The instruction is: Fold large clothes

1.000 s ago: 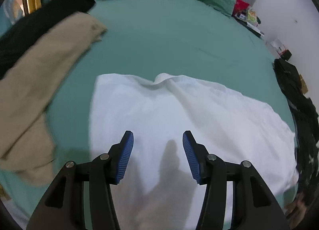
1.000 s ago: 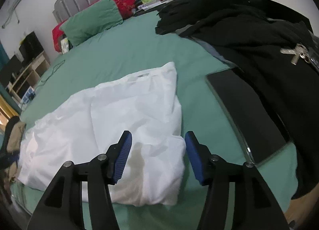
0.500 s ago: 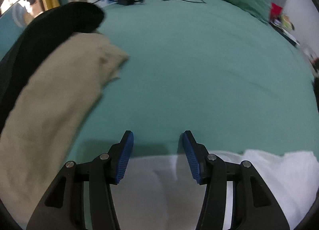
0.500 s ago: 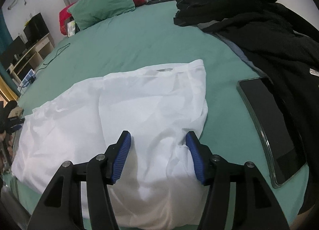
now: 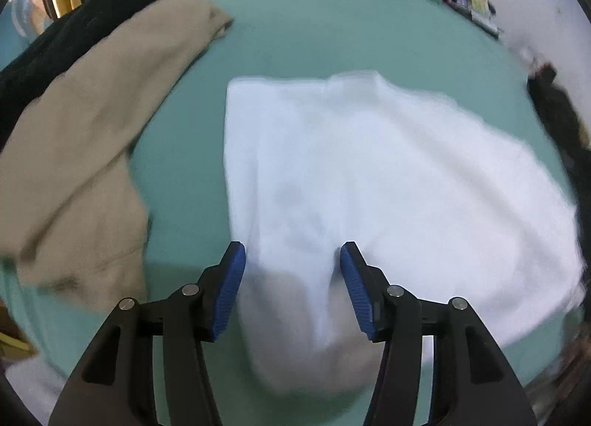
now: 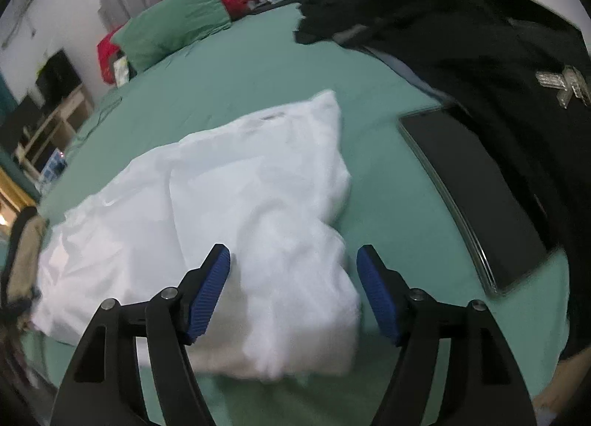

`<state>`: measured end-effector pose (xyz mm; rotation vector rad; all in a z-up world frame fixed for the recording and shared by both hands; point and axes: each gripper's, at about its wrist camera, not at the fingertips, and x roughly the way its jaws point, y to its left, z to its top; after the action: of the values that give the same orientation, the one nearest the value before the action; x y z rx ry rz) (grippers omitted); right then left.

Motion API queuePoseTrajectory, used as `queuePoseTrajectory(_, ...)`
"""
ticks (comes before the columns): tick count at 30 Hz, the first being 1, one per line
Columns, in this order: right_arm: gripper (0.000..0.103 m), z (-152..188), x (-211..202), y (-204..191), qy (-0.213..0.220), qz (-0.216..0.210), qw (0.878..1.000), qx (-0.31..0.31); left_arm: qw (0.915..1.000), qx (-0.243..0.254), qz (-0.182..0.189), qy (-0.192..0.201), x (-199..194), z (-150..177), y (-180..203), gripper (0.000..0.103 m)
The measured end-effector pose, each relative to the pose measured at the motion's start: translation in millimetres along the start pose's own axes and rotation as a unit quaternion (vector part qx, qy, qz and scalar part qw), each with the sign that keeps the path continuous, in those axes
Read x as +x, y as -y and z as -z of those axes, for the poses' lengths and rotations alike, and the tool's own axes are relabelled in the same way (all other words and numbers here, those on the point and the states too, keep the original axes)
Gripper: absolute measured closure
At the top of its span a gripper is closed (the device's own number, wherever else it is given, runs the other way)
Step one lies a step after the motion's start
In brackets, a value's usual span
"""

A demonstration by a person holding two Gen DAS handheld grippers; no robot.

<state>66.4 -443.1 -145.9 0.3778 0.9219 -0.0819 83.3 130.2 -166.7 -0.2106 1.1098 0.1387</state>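
A large white garment (image 5: 369, 175) lies partly folded on the green bed sheet (image 5: 332, 27). It also shows in the right wrist view (image 6: 240, 204), bunched at its near right end. My left gripper (image 5: 291, 285) is open and empty, hovering above the garment's near left edge. My right gripper (image 6: 291, 289) is open and empty, hovering above the bunched near end of the garment.
A beige garment (image 5: 92, 138) and a black one (image 5: 92, 20) lie at the left. A pile of black clothes (image 6: 480, 38) with keys (image 6: 561, 82) and a dark tablet (image 6: 480, 189) lie at the right. A green pillow (image 6: 177, 27) sits by the headboard.
The left gripper has swung back from the bare sheet to above the garment's near left edge. The right gripper has drawn back a little over the bunched end. Both stay open.
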Motion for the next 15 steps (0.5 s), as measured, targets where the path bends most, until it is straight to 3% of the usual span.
queuePoseTrajectory(3, 0.032, 8, -7, 10, 0.001, 0.006, 1.0, 0.01, 0.9998, 0.007, -0.017, 0.011, -14, 19, -3, 0.046)
queuePoseTrajectory(7, 0.032, 14, -6, 5, -0.005, 0.035, 0.999, -0.027, 0.9997, -0.005, -0.021, 0.006, -21, 20, -2, 0.046)
queuePoseTrajectory(9, 0.032, 17, -10, 1, 0.0, 0.049, 0.998, -0.035, 0.9997, -0.019, -0.005, 0.015, -34, 25, -3, 0.046)
queuePoseTrajectory(15, 0.031, 27, -22, 1, 0.005, -0.033, 0.999, 0.011, 0.9941, -0.012, 0.061, 0.089, -77, 40, 14, 0.046)
